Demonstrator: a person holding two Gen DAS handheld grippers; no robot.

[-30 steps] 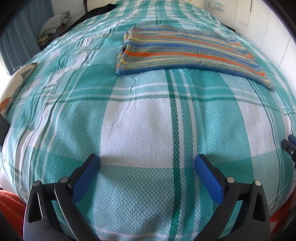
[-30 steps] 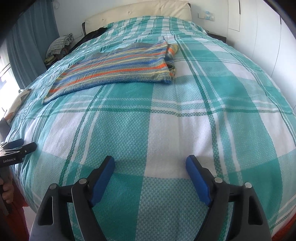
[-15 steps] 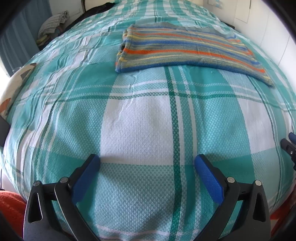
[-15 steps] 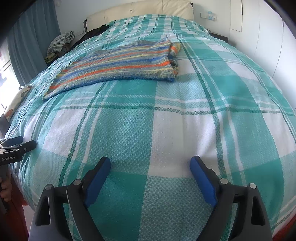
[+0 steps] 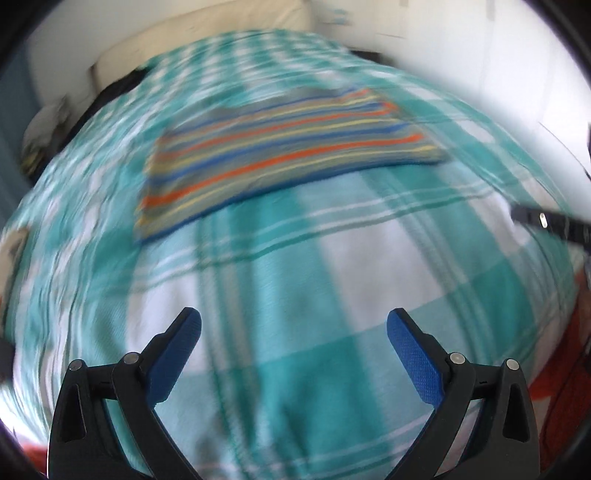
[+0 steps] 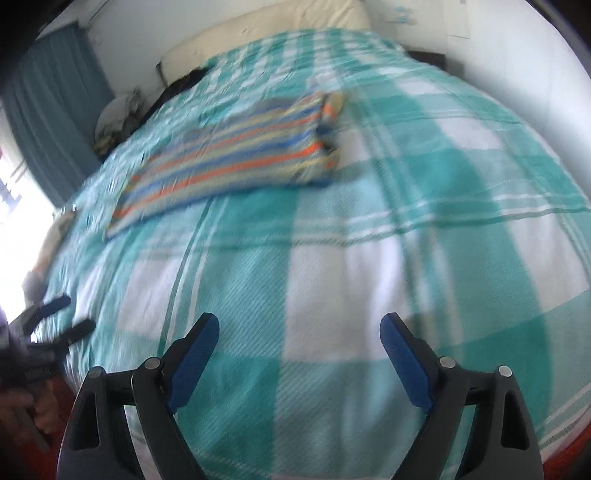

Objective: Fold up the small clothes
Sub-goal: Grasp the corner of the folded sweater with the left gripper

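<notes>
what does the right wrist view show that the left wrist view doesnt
Only the right wrist view shows the blue curtain, the bright window at the far left, and a hand holding the left gripper.

Only the left wrist view shows one finger of the right gripper entering from its right edge.

Both show the striped garment lying flat on the teal checked bedspread, the cream headboard, and that camera's own blue-padded jaws standing wide with nothing between them.
</notes>
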